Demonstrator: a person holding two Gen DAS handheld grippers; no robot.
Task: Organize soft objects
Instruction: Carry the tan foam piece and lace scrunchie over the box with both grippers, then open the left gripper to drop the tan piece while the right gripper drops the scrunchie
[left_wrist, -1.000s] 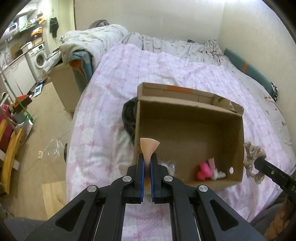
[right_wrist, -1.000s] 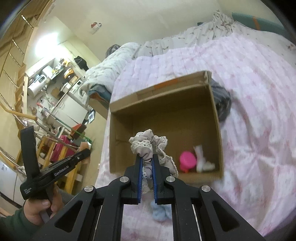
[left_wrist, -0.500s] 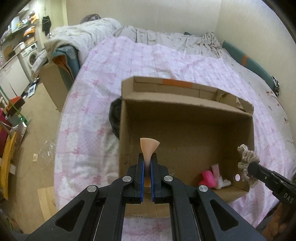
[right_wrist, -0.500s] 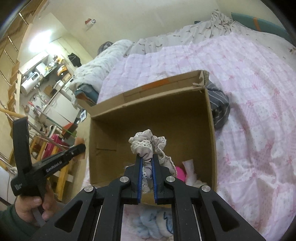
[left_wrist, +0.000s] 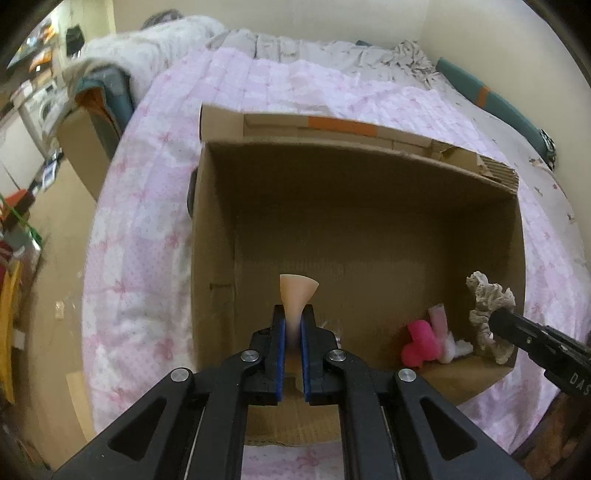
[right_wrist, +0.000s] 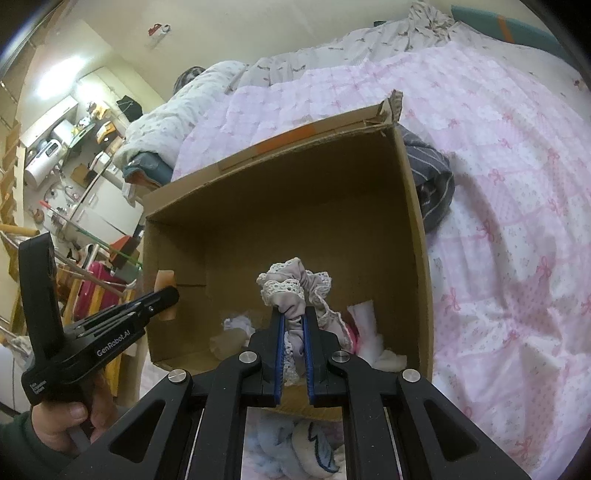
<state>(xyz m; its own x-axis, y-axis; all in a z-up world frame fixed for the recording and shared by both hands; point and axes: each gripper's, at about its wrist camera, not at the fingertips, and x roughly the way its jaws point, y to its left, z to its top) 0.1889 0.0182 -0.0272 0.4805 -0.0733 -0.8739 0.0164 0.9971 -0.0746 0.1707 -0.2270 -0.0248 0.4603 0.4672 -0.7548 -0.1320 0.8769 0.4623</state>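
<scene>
An open cardboard box sits on the pink bed. My left gripper is shut on a peach sponge and holds it over the box's near left part; it also shows in the right wrist view. My right gripper is shut on a beige lace scrunchie above the box's near side; the scrunchie also shows in the left wrist view. A pink soft toy and white soft pieces lie in the box.
A dark striped cloth lies on the pink quilt beside the box. A light blue plush lies on the bed below my right gripper. Crumpled bedding is at the far end. The floor and furniture are at the left.
Both grippers have moved forward over the box, each with its object still held. The box now fills more of both views.
</scene>
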